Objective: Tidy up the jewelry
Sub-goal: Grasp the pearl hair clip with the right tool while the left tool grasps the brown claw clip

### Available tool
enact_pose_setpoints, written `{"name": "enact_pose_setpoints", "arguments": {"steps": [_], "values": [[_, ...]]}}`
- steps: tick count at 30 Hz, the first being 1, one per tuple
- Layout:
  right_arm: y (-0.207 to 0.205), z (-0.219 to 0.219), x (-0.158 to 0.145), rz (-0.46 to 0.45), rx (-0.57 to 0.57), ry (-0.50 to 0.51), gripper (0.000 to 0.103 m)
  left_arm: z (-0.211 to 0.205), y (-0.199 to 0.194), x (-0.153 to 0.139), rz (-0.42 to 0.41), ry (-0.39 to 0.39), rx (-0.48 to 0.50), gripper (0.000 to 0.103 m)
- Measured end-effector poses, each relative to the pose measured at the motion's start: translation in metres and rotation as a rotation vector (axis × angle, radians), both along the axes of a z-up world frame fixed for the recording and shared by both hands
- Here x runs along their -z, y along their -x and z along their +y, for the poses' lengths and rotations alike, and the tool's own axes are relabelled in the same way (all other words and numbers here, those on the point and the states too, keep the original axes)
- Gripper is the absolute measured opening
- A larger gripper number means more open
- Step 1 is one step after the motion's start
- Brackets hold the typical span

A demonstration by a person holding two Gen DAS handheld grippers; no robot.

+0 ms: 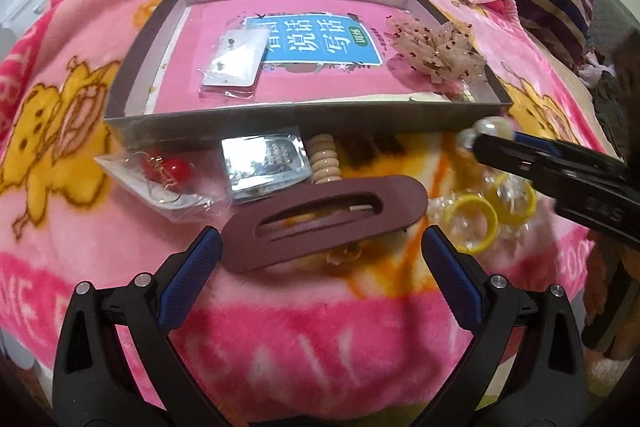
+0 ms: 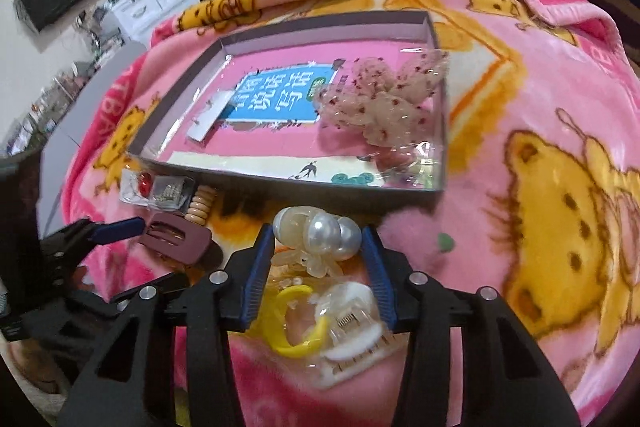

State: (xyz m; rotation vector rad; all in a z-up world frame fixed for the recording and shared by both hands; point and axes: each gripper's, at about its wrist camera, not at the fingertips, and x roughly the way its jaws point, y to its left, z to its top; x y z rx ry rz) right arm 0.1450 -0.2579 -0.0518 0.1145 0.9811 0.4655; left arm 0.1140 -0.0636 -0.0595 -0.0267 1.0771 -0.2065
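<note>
Right gripper (image 2: 318,239) is clamped on a pearl hair claw (image 2: 320,233), blue pads against its two sides, the claw lifted off the pink cartoon blanket (image 2: 520,131) just in front of the near wall of the shallow cardboard box (image 2: 280,183). In the left wrist view this gripper comes in from the right edge, fingers pointing left and slightly up, pearls at its tip beside the box's near right corner. Below it on the blanket lie yellow rings in clear wrap (image 2: 296,323) and a clear hair claw (image 2: 352,319).

Left gripper (image 1: 320,247) sits low over the blanket, jaws spread wide, holding nothing. Its fingers point toward the box, with the maroon oval hair clip (image 1: 324,223) lying flat just ahead, between the tips; contact unclear.

Inside the box: a pink book with a blue title panel (image 1: 316,43) on the floor, a carded earring packet (image 1: 236,61) at left, a bagged sheer speckled scrunchie (image 1: 436,47) at right.

Outside, along the box's near wall: bagged red earrings (image 1: 168,173), a silvery packet (image 1: 264,163), a beige ribbed hair clip (image 1: 324,157).
</note>
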Motion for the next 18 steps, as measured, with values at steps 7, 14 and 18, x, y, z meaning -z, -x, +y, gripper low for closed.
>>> {"name": "enact_pose_setpoints", "arguments": {"steps": [7,14,18], "values": [[0.011,-0.023,-0.017,-0.035,0.029,-0.073,0.044,-0.006,-0.012,0.003,0.002,0.012,-0.032,0.094],[0.017,-0.032,-0.03,-0.066,0.05,-0.119,0.044,-0.009,-0.017,0.005,0.016,0.009,-0.069,0.094],[0.019,-0.037,-0.031,-0.067,0.063,-0.136,0.044,-0.014,-0.024,0.01,0.03,-0.01,-0.092,0.094]]}}
